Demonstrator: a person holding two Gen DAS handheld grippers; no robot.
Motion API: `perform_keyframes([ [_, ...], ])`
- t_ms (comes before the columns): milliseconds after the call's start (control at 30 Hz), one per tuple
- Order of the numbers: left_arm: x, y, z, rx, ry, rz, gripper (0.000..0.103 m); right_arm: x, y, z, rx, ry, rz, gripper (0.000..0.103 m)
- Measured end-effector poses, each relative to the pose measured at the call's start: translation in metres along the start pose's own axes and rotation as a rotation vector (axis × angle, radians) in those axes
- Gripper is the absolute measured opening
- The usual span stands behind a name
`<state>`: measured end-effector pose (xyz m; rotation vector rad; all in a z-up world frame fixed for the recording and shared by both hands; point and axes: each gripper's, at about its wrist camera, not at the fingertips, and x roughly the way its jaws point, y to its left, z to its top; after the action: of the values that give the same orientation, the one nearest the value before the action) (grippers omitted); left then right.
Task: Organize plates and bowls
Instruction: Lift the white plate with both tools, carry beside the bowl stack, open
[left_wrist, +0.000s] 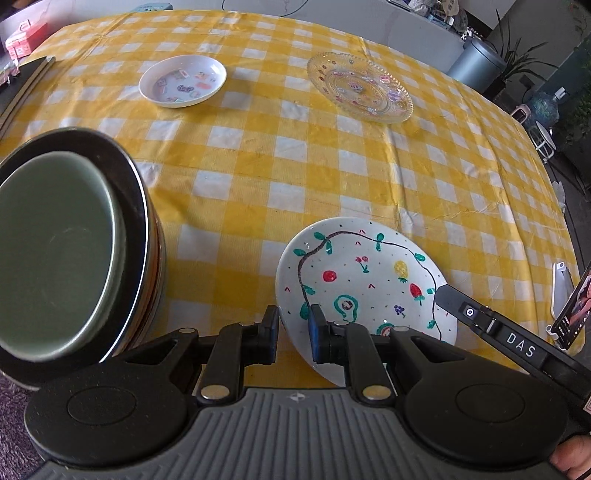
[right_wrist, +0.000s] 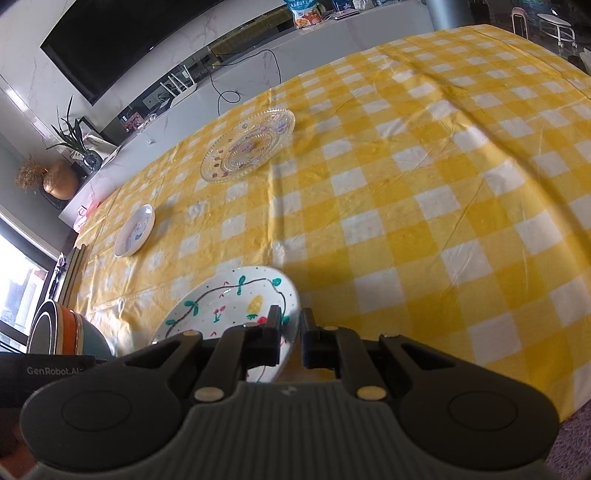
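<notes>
Fingers of the left gripper (left_wrist: 294, 334) straddled the near-left rim of the painted plate (left_wrist: 362, 280), one pad under the edge and one on the painted face, the gap between them narrow with the rim inside it; whether they actually pinched it I could not tell. In the left wrist view that plate sat tilted near the front of the yellow checked tablecloth (left_wrist: 295, 155), its left edge lifted toward the camera. At its right rim the tip of the right gripper (left_wrist: 448, 295) reached in. To the left stood a stack of bowls (left_wrist: 140, 236), the green bowl (left_wrist: 55, 251) nested on top, nothing inside it. Farther back lay two more dishes, well apart: one small white dish (left_wrist: 183, 80) with stickers and one clear glass plate (left_wrist: 360, 86).

From the right wrist view, the right gripper (right_wrist: 293, 334) had its fingers nearly closed around the painted plate's (right_wrist: 229, 306) right rim, one finger over the face, the other outside the edge. The stack (right_wrist: 62, 332) showed at far left, striped orange and dark. The glass plate (right_wrist: 249, 146) and white dish (right_wrist: 135, 230) lay flat beyond; both held nothing.
</notes>
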<state>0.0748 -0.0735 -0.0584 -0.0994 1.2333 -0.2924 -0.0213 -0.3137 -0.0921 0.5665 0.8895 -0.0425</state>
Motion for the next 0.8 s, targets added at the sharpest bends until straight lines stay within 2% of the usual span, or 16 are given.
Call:
perform_keyframes([
  [333,0.003,0.001,-0.019,-0.006,-0.068,0.033,0.018,0.003,0.007,-0.011,-0.038,-0.023,-0.028,0.008],
  [800,0.007,0.001,-0.024,0.022,-0.105,0.066,0.018,0.011,0.012,-0.015,-0.056,-0.019,-0.045,0.009],
])
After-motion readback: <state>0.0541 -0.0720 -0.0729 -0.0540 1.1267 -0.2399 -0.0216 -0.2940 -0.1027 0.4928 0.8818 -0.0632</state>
